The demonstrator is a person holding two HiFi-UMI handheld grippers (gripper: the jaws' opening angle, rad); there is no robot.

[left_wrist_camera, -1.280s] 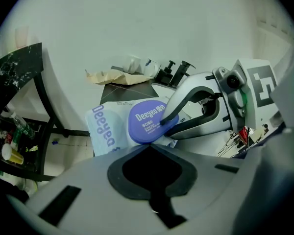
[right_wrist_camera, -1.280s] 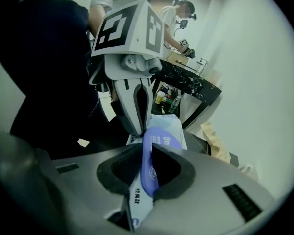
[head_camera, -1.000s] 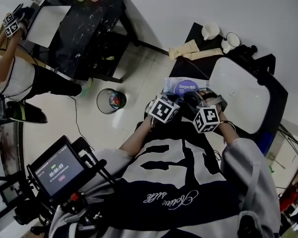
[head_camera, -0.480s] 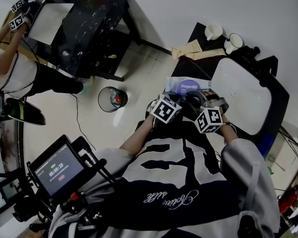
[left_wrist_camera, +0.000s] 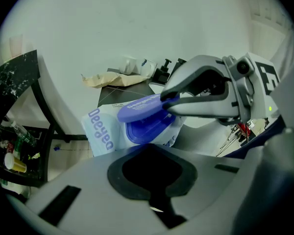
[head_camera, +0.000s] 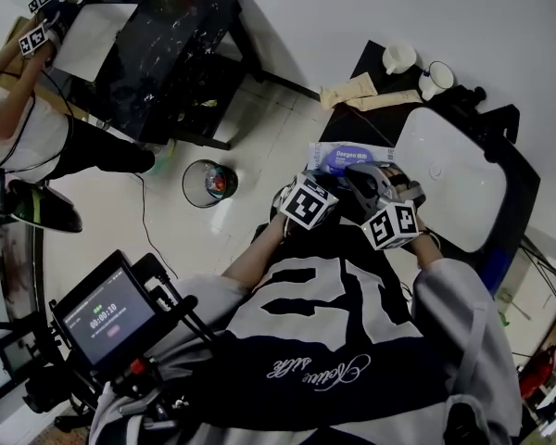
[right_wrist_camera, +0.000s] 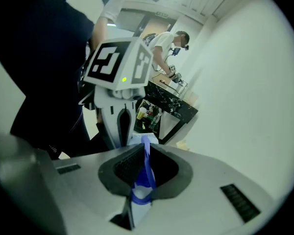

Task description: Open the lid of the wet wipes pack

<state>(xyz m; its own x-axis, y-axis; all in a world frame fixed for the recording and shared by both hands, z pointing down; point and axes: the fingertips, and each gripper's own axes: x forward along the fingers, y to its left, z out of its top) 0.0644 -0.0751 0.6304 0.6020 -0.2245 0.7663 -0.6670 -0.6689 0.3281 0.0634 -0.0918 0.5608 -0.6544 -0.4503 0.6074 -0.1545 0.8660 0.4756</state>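
Far left, at ten o'clock in the head view: another person (head_camera: 28, 146) bent over a dark marbled table (head_camera: 171, 58), marker cubes (head_camera: 32, 37) in hand, a white sheet (head_camera: 93, 37) on top. Down at seven o'clock, a small monitor (head_camera: 107, 318) on a rig, screen lit. On the pale tiled floor (head_camera: 259, 142) between the two tables, a round bin (head_camera: 208, 184) with coloured scraps inside.

Near the middle, just past twelve o'clock of the wearer's chest: left tool (left_wrist_camera: 148, 153), jaws drawn together on the near edge of the wet wipes pack (left_wrist_camera: 102, 131). Pack white with blue print, tilted up at the near corner of the black table (head_camera: 357, 68). Blue lid (left_wrist_camera: 139, 107) lifted clear of its blue frame, hinged up toward eleven o'clock in the left gripper view. Right tool (right_wrist_camera: 145, 165) clamped on the free rim of that lid, thin blue edge running down between its jaws.

Further right, at two o'clock: a white basin (head_camera: 449, 179) sunk in the same table. Behind it, at one o'clock, two white cups (head_camera: 398, 58) and some crumpled beige stuff (head_camera: 366, 93) against the plain white wall (head_camera: 371, 3).
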